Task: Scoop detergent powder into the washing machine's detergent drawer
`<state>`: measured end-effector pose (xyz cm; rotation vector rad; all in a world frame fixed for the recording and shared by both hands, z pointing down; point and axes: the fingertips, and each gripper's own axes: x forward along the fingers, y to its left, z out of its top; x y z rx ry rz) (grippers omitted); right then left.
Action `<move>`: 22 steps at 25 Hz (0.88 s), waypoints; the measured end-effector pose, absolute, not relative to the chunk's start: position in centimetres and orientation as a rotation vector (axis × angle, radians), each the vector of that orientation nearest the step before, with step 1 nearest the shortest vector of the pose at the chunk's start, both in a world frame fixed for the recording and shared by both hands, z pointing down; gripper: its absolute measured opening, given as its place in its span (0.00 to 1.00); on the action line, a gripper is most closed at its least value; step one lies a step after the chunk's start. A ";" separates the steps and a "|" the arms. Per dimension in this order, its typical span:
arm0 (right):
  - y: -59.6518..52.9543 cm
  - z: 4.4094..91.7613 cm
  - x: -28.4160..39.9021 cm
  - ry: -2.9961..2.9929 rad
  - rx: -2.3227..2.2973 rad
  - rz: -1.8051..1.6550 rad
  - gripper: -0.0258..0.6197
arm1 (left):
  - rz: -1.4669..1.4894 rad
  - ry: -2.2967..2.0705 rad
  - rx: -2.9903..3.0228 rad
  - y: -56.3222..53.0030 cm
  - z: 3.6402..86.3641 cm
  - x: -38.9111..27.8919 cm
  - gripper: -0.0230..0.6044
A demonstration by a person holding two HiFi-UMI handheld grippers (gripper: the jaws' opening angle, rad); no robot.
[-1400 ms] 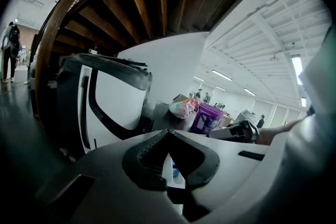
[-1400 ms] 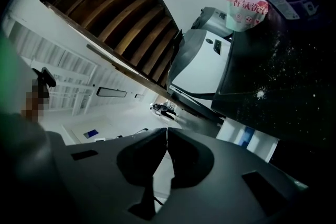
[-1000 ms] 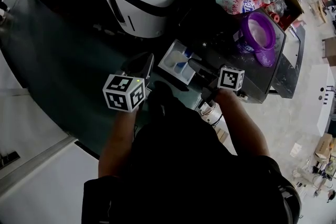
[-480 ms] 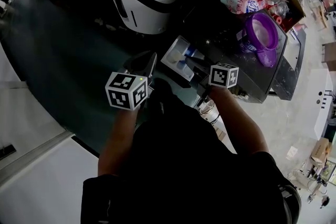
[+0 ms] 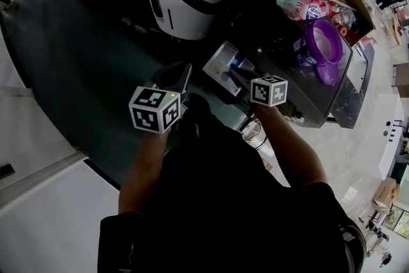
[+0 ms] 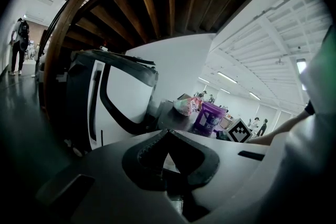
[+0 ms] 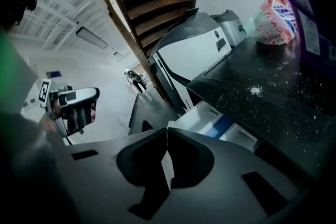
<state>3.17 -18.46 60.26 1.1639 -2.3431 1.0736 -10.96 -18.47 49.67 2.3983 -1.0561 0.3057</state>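
Overhead, the left tool (image 5: 181, 73) and right tool (image 5: 235, 78) are seen held just before the open drawer (image 5: 220, 64), which juts from the front edge of the dark surface (image 5: 271, 45). A purple tub (image 5: 321, 43) stands at the surface's far corner.

Through the left tool's view, its jaws are shown pressed together, empty.

Through the right tool's view, its jaws are likewise shut on nothing. The drawer lies just beyond them, and spilt powder (image 7: 255, 90) dots the surface.

Wooden beams (image 6: 170, 8) fan overhead beside a white strip-lit ceiling (image 6: 273, 34), above a dark floor (image 5: 77, 73).
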 end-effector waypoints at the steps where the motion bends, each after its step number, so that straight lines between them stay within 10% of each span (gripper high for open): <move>1: -18.5 60.3 3.1 -2.335 1.158 1.031 0.07 | 0.304 -1.060 2.398 -18.4 49.6 -11.1 0.05; 22: -18.4 61.1 0.2 -2.156 0.958 0.408 0.07 | 0.262 -1.125 2.371 -17.1 49.2 -14.4 0.05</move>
